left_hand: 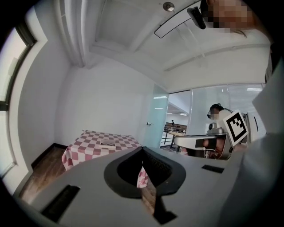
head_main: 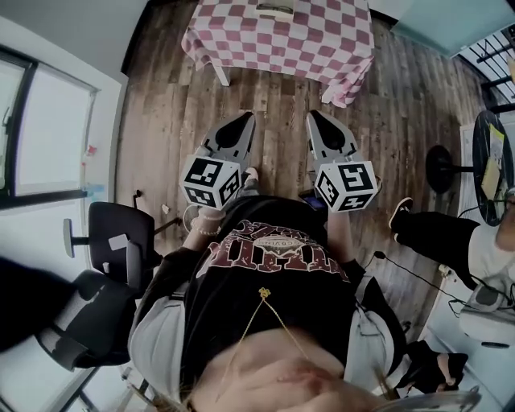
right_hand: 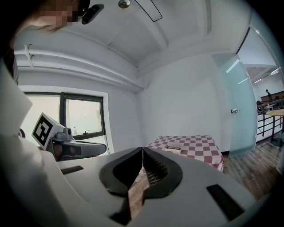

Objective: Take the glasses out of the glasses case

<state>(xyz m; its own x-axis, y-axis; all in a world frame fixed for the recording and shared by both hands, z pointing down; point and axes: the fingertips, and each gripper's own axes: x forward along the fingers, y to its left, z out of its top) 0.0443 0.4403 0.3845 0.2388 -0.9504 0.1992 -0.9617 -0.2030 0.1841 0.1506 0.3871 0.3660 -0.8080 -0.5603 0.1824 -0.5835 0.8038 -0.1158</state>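
Observation:
A table under a pink-and-white checked cloth (head_main: 282,40) stands across the wooden floor, well ahead of me. On it lies a pale glasses case (head_main: 273,10) with dark-framed glasses resting on top, seen small in the left gripper view (left_hand: 108,143) and the right gripper view (right_hand: 173,148). My left gripper (head_main: 245,119) and right gripper (head_main: 315,117) are held side by side close to my chest, far short of the table. The jaws of each meet at the tips, left (left_hand: 142,148) and right (right_hand: 142,148), with nothing between them.
A black office chair (head_main: 105,265) stands at my left by the window. At my right a seated person's leg (head_main: 438,229) reaches out, beside a round black stand base (head_main: 438,169) and white furniture. A frosted glass door (left_hand: 153,119) lies beyond the table.

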